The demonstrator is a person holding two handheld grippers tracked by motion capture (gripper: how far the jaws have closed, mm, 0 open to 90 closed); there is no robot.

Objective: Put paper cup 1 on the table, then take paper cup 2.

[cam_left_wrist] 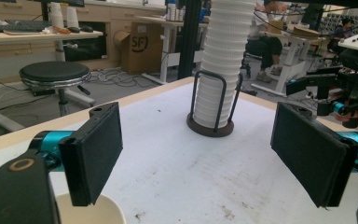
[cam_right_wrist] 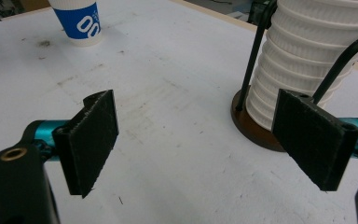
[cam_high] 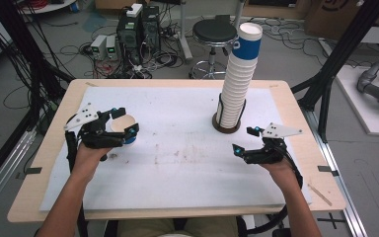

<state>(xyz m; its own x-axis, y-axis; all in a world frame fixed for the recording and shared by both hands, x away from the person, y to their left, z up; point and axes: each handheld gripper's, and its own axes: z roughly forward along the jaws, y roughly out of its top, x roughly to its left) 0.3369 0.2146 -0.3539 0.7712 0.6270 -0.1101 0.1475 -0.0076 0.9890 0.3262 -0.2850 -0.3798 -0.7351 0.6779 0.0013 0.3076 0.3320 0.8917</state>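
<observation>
A single white paper cup with a blue band [cam_high: 121, 123] stands upright on the white mat at the left; it is also at the top of the right gripper view [cam_right_wrist: 81, 21]. My left gripper [cam_high: 127, 121] hovers over it, open. In the left gripper view the cup's rim [cam_left_wrist: 91, 212] lies below the left-hand jaw, and nothing is between the jaws [cam_left_wrist: 200, 158]. A tall stack of white cups [cam_high: 239, 79] leans in a black wire holder. My right gripper [cam_high: 244, 140] rests open just right of the holder's base [cam_right_wrist: 256, 130], its jaws [cam_right_wrist: 200, 144] empty.
The white mat [cam_high: 177, 163] covers most of the wooden table and shows a few smudges. A black stool [cam_high: 214, 32], computer boxes [cam_high: 138, 29] and cables stand on the floor beyond the far edge. Black frame posts [cam_high: 340, 54] rise at the right.
</observation>
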